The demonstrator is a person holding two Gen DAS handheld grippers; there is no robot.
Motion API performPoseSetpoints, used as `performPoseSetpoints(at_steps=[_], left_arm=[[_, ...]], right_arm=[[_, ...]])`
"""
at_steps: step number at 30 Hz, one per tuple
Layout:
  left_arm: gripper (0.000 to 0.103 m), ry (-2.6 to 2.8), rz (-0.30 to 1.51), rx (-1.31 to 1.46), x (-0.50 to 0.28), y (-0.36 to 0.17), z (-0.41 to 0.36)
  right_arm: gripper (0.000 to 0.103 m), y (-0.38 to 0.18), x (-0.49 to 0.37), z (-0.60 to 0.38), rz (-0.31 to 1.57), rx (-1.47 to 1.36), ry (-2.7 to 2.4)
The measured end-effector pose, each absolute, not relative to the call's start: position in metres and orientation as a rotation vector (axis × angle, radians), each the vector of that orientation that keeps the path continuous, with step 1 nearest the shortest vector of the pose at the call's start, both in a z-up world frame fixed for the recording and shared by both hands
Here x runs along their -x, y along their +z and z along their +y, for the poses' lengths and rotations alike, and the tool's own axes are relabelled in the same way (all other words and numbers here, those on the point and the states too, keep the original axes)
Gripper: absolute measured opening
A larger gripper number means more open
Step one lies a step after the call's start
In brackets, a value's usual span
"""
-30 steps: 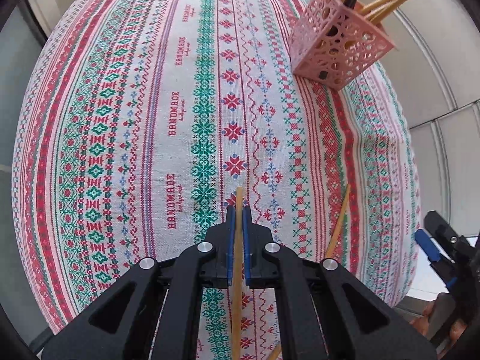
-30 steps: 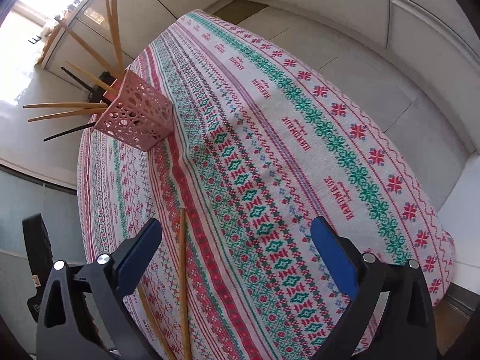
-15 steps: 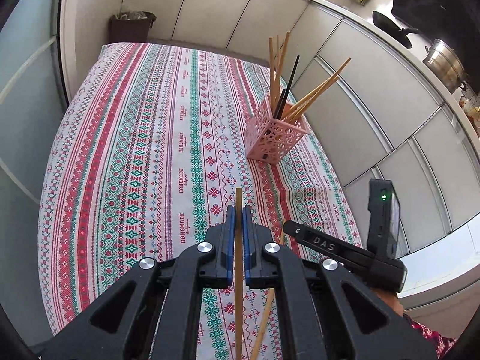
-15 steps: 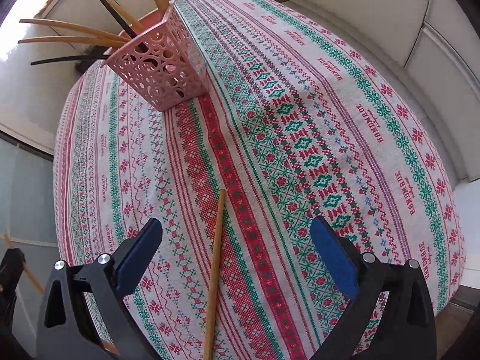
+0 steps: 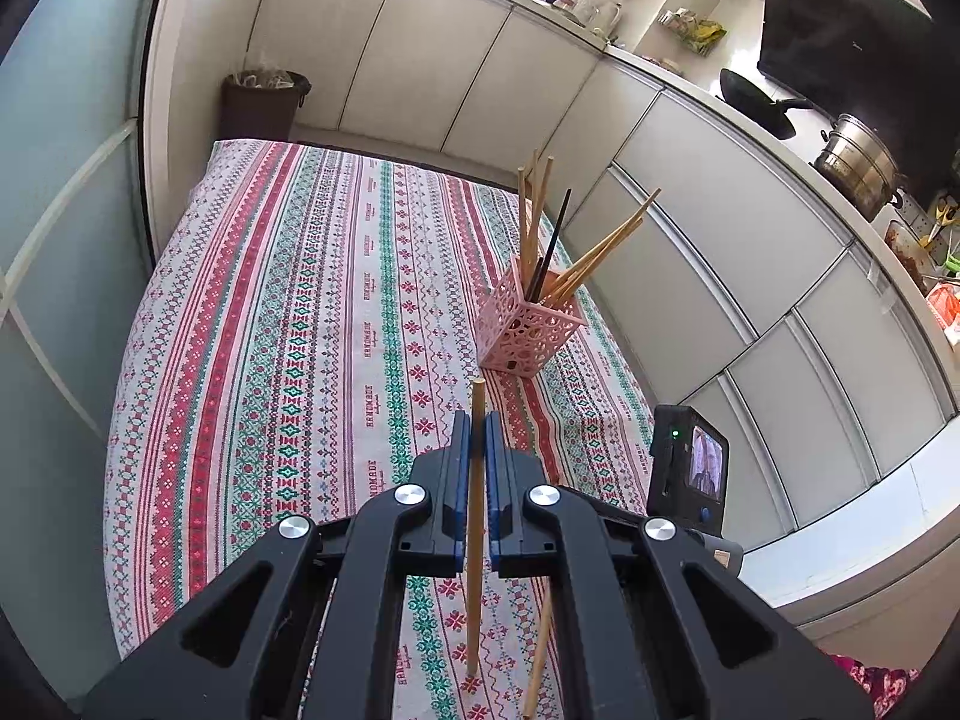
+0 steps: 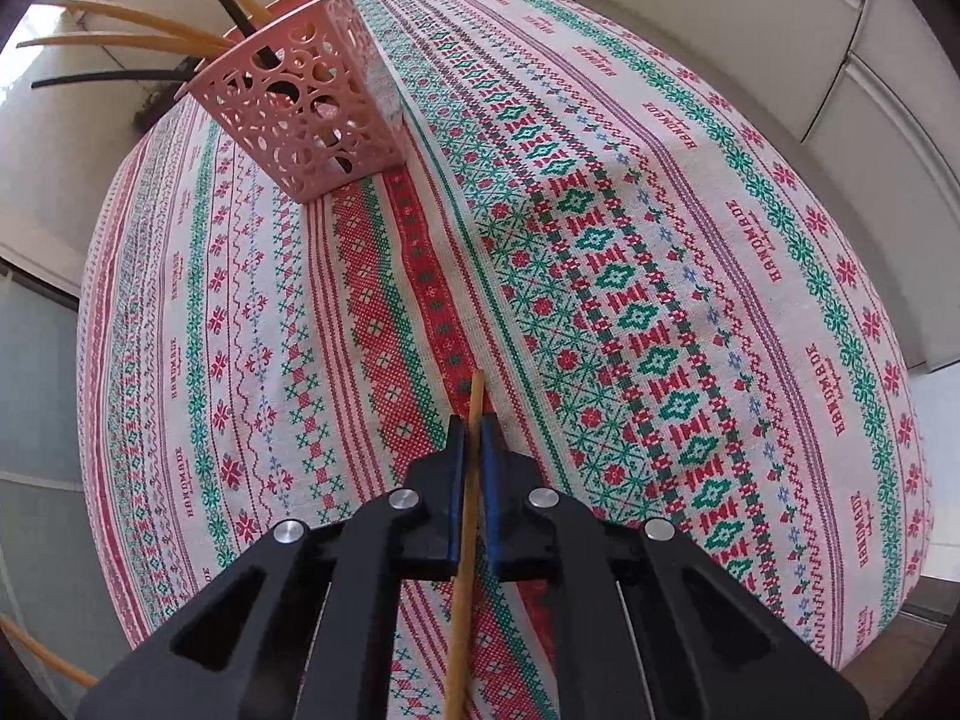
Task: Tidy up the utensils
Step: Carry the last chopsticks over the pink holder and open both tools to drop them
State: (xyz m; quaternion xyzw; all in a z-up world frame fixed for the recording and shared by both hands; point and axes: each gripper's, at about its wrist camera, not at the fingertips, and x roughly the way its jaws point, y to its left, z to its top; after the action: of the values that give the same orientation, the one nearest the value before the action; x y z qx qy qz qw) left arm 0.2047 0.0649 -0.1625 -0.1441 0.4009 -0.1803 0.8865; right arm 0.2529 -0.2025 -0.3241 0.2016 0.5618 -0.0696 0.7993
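Observation:
My left gripper (image 5: 474,420) is shut on a wooden chopstick (image 5: 476,516) and holds it well above the patterned tablecloth (image 5: 288,324). A pink perforated holder (image 5: 528,330) with several wooden and black chopsticks stands ahead to the right. My right gripper (image 6: 471,423) is shut on a second wooden chopstick (image 6: 468,516) low over the cloth. The pink holder (image 6: 306,114) is ahead of it at upper left. This second chopstick (image 5: 540,654) also shows under my left gripper.
White cabinet fronts (image 5: 690,228) run along the table's right side. A dark bin (image 5: 264,102) stands beyond the far end. A pan (image 5: 762,108) and a steel pot (image 5: 858,162) sit on the counter. The right gripper's camera body (image 5: 690,468) is close at right.
My left gripper rose and pulled back with its chopstick. My right gripper moved in over the chopstick lying on the cloth and closed on it.

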Motion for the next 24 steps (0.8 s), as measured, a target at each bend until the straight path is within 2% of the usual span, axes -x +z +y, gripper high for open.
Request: performPoseSetpoints(at_steps=[10, 17, 24], left_arm=[[0.004, -0.372, 0.804, 0.269, -0.191, -0.148, 0.051], [0.004, -0.385, 0.770, 0.252, -0.180, -0.132, 0.036], [0.004, -0.379, 0.752, 0.254, -0.163, -0.125, 0.020]], right_arm=[[0.005, -0.264, -0.208, -0.236, 0.945, -0.444, -0.075], [0.005, -0.204, -0.159, -0.224, 0.720, -0.294, -0.028], [0.005, -0.168, -0.108, -0.221, 0.539, -0.234, 0.000]])
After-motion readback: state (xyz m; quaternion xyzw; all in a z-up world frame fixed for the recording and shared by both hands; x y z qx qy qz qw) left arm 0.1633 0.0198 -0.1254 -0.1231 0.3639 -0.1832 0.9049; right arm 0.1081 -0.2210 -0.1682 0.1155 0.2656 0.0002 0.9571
